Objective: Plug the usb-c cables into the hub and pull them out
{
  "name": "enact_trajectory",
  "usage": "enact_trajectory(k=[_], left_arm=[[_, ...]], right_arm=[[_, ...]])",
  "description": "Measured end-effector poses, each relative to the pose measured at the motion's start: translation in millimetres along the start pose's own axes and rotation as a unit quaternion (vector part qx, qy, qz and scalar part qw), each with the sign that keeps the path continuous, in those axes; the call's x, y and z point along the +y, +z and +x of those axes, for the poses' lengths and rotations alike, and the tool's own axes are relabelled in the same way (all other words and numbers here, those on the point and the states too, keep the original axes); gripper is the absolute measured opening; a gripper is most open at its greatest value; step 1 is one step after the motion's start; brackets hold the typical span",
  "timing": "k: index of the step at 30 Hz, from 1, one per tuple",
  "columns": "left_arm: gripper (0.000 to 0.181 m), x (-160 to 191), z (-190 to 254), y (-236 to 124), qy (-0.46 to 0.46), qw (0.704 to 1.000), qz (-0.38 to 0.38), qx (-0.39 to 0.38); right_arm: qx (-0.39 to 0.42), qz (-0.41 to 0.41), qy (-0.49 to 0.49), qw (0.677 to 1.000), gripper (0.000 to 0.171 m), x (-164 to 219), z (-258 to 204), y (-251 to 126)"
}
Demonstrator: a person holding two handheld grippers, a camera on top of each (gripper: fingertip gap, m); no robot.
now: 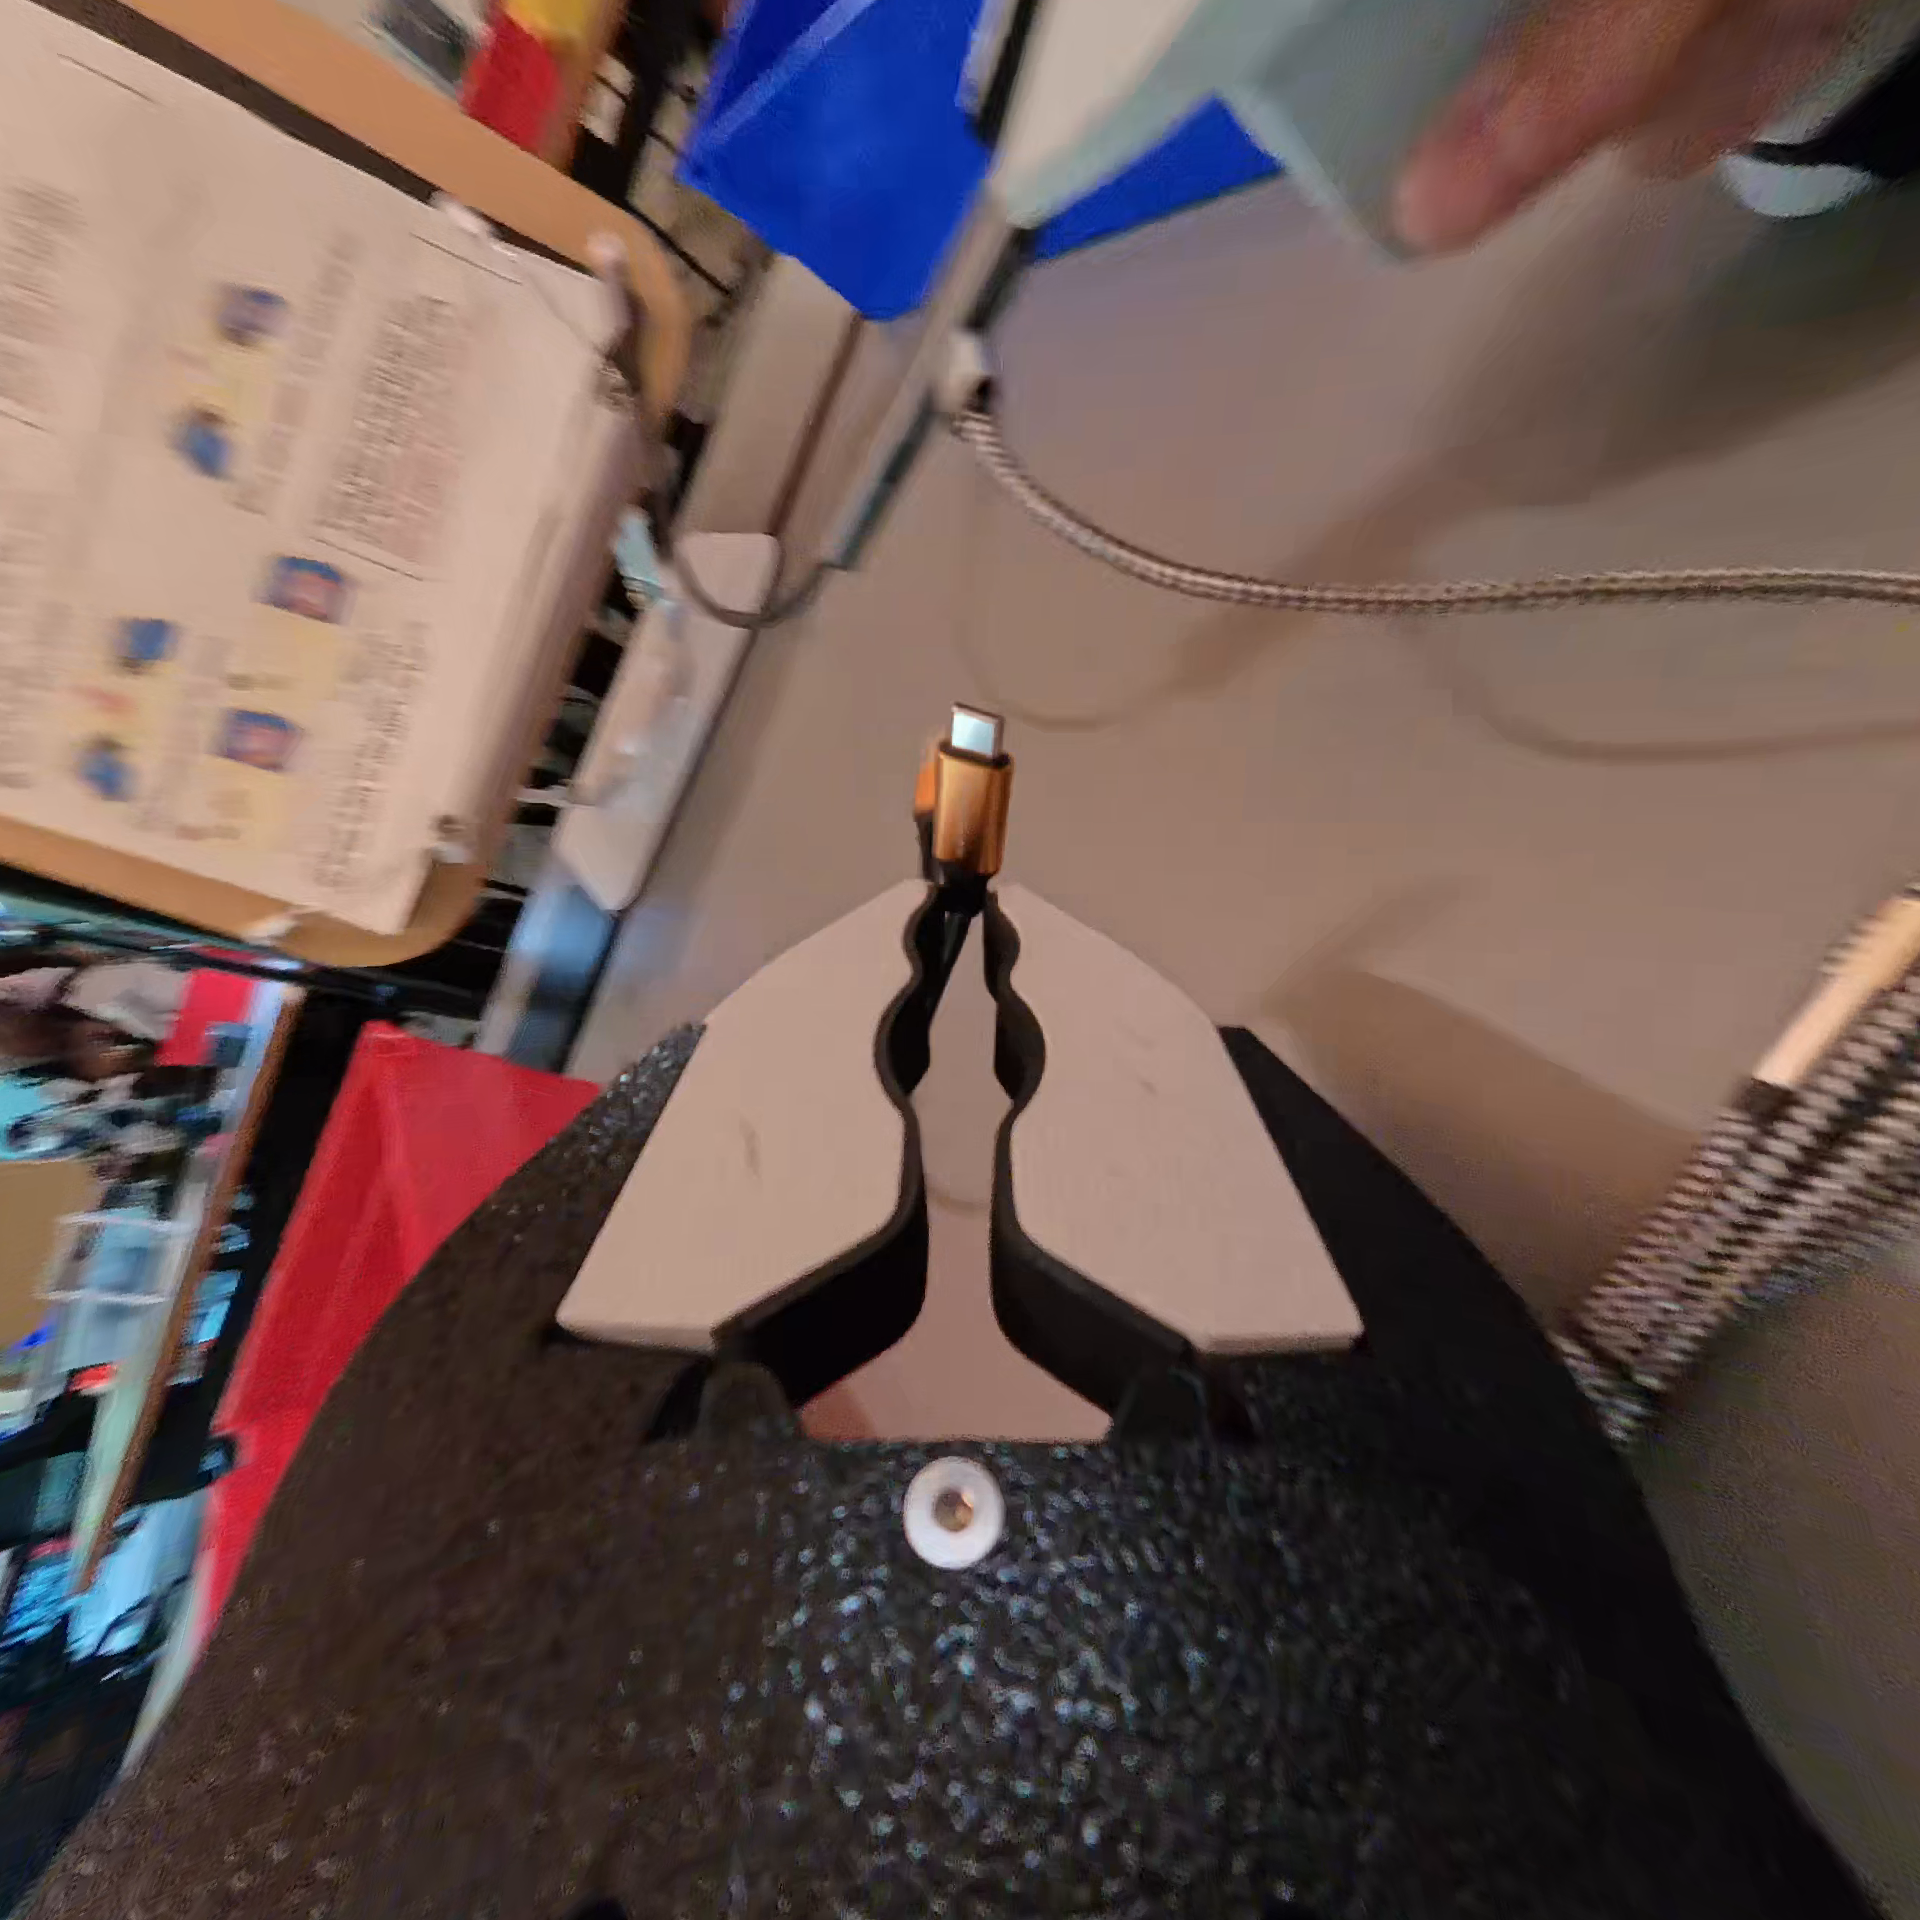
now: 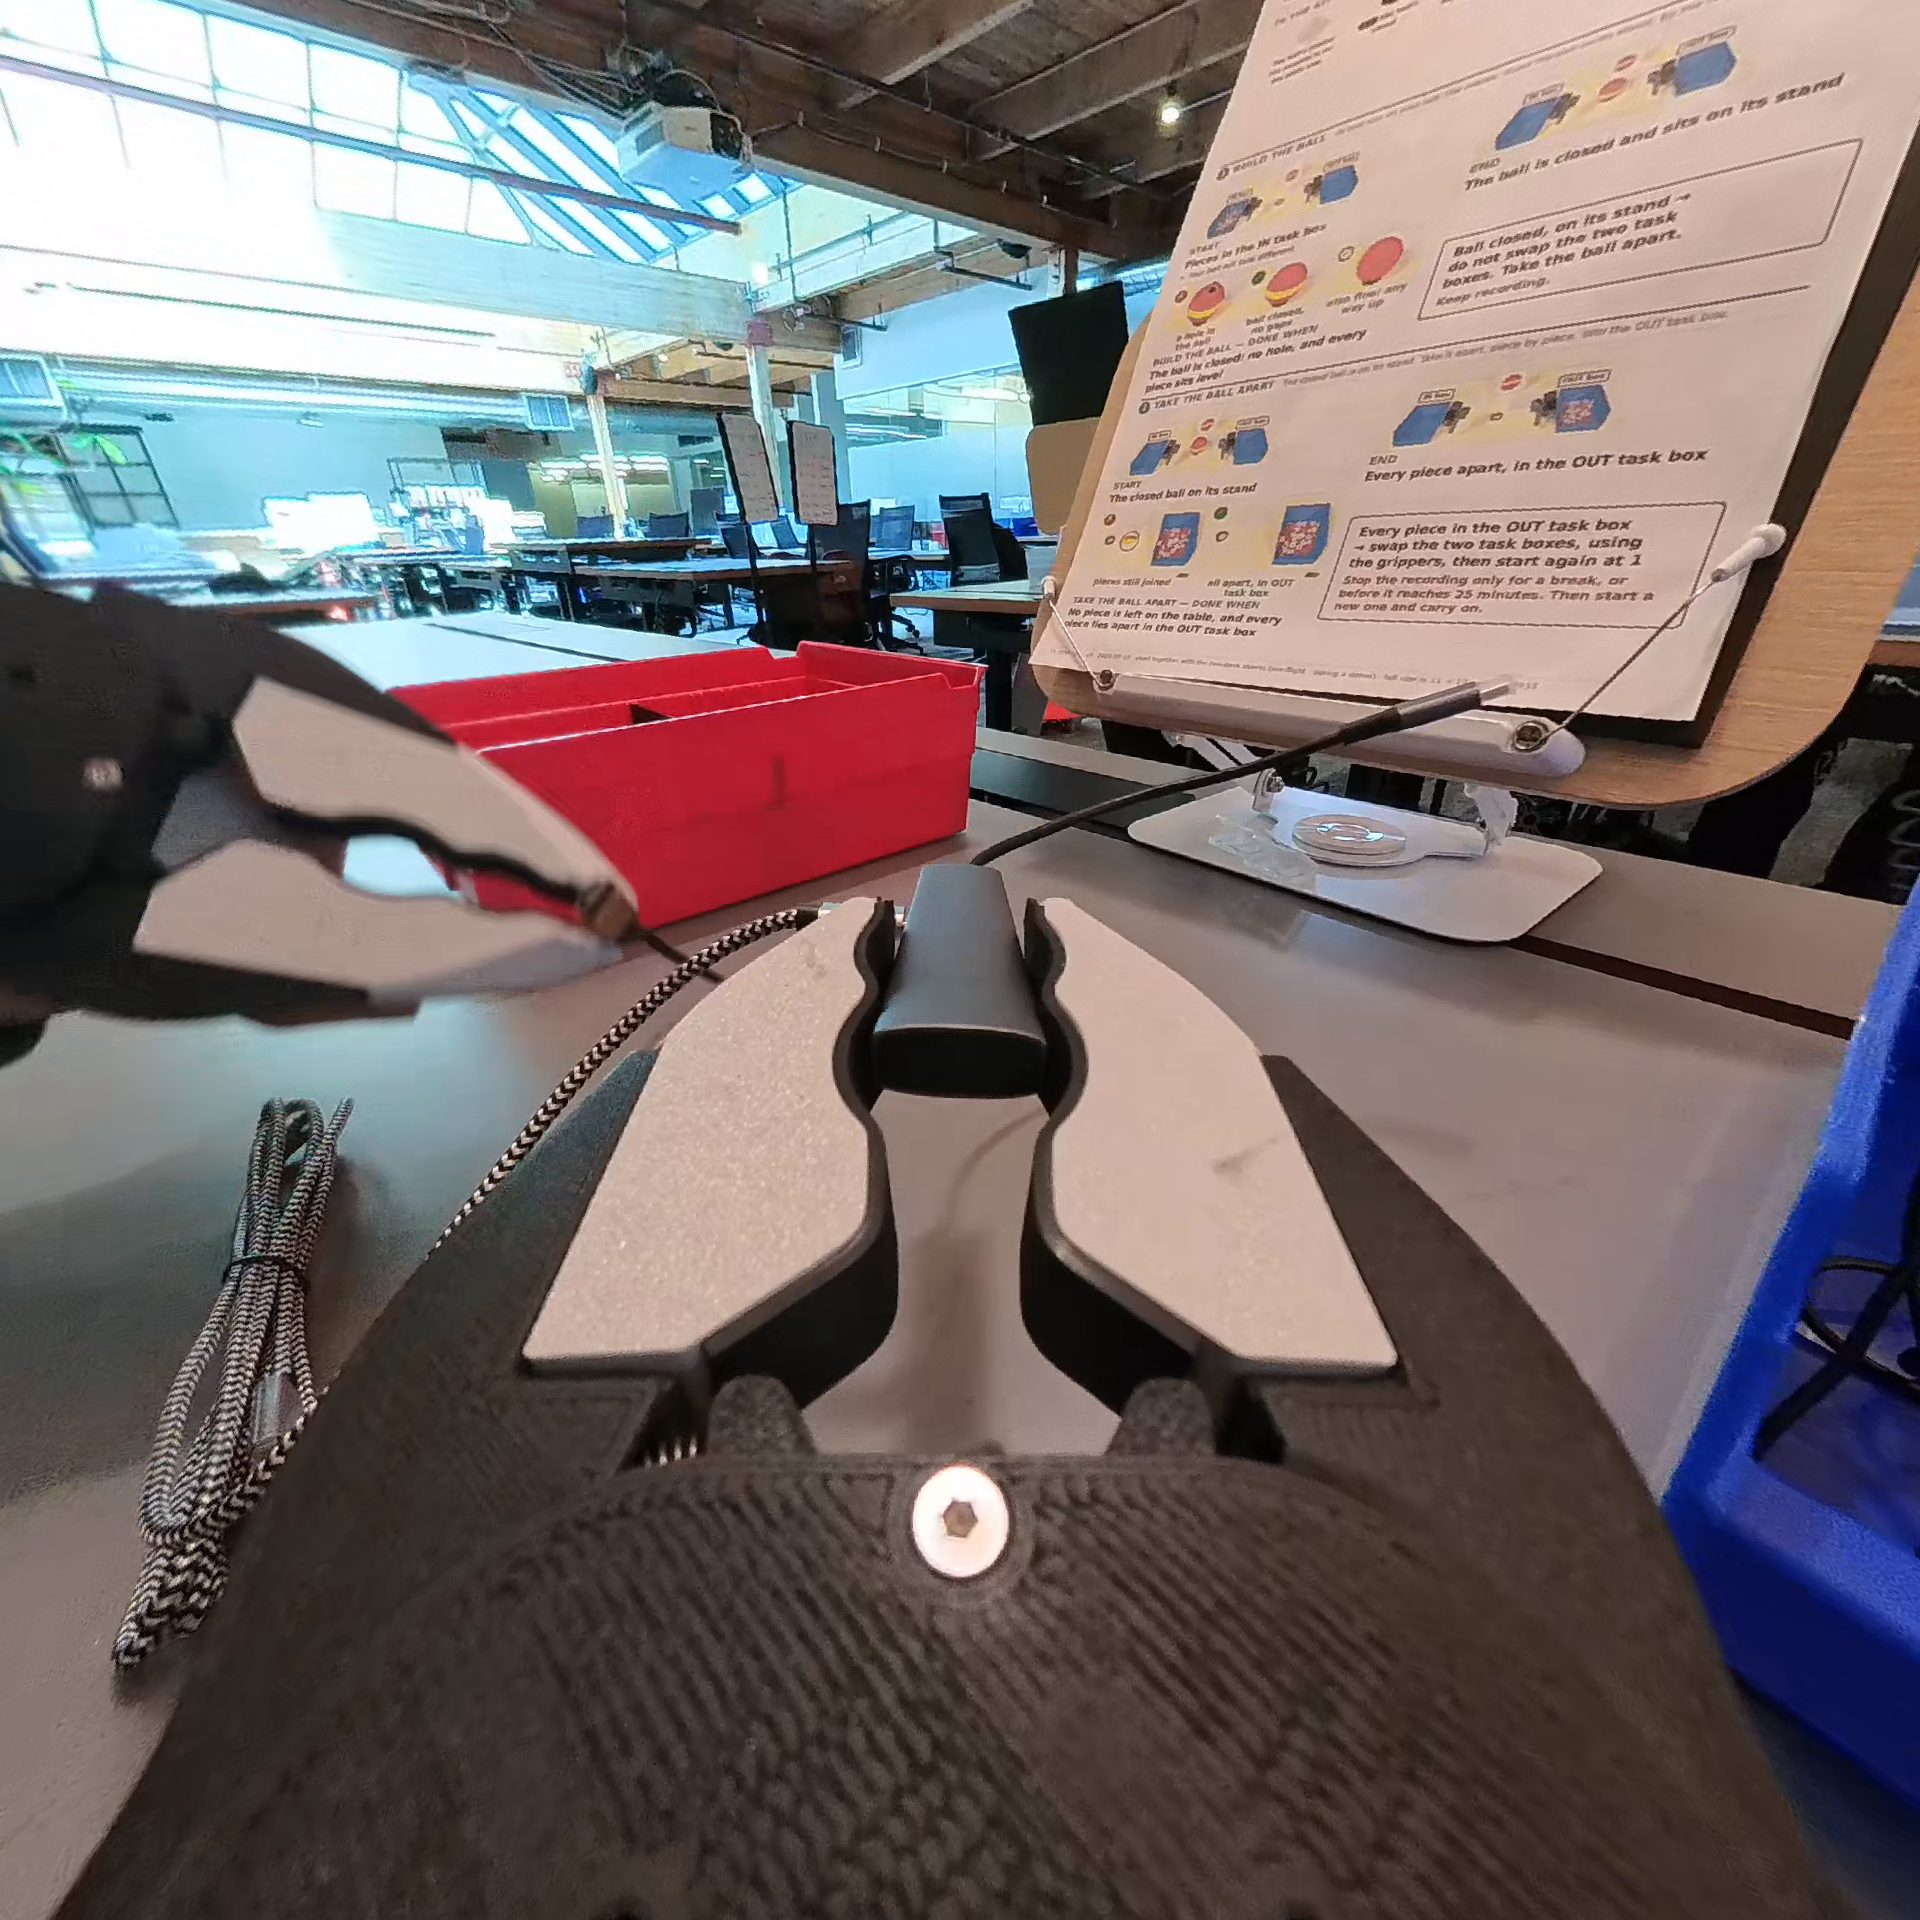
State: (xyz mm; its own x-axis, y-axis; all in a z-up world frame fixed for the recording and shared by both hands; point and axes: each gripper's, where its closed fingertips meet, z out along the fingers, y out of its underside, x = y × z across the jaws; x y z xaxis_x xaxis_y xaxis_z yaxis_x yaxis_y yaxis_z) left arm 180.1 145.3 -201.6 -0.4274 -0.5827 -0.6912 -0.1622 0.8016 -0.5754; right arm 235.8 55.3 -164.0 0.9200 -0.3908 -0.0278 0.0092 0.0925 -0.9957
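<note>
In the left wrist view my left gripper is shut on the thin black cable just behind a copper-coloured usb-c plug, which sticks out forward above the table. It also shows in the right wrist view, left of the hub and apart from it. My right gripper is shut on the black hub, held just above the table. A braided cable reaches the hub's left side. In the left wrist view this braided cable ends in a white plug; the hub there is blurred.
A red bin stands behind the hub, a blue bin at the right. A paper sheet on a wooden stand rises at the back right. A bundled braided cable lies on the table at the left. A blurred hand shows. There is about 12 cm between the tips of the two grippers.
</note>
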Motion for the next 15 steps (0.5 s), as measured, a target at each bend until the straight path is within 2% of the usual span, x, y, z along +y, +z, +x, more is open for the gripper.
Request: enact_trajectory(k=[5, 8, 11, 15], left_arm=[[0.009, 19, 57, 7, -0.031, 0.984, -0.055, 0.169], [0.027, 23, 88, 0, -0.054, 0.948, -0.068, 0.306], [0.025, 25, 91, -6, -0.042, 0.923, -0.068, 0.376], [0.023, 24, 74, -8, 0.014, 0.905, -0.072, 0.419]], right_arm=[[-0.001, 0.003, -0.002, 1.0, 0.024, -1, 0, -1], [-0.002, 0.003, -0.002, 1.0, 0.024, -1, -1, -1], [-0.005, 0.003, -0.002, 1.0, 0.024, -1, -1, -1], [-0.008, 0.001, -0.002, 1.0, 0.024, 0, -2, 0]])
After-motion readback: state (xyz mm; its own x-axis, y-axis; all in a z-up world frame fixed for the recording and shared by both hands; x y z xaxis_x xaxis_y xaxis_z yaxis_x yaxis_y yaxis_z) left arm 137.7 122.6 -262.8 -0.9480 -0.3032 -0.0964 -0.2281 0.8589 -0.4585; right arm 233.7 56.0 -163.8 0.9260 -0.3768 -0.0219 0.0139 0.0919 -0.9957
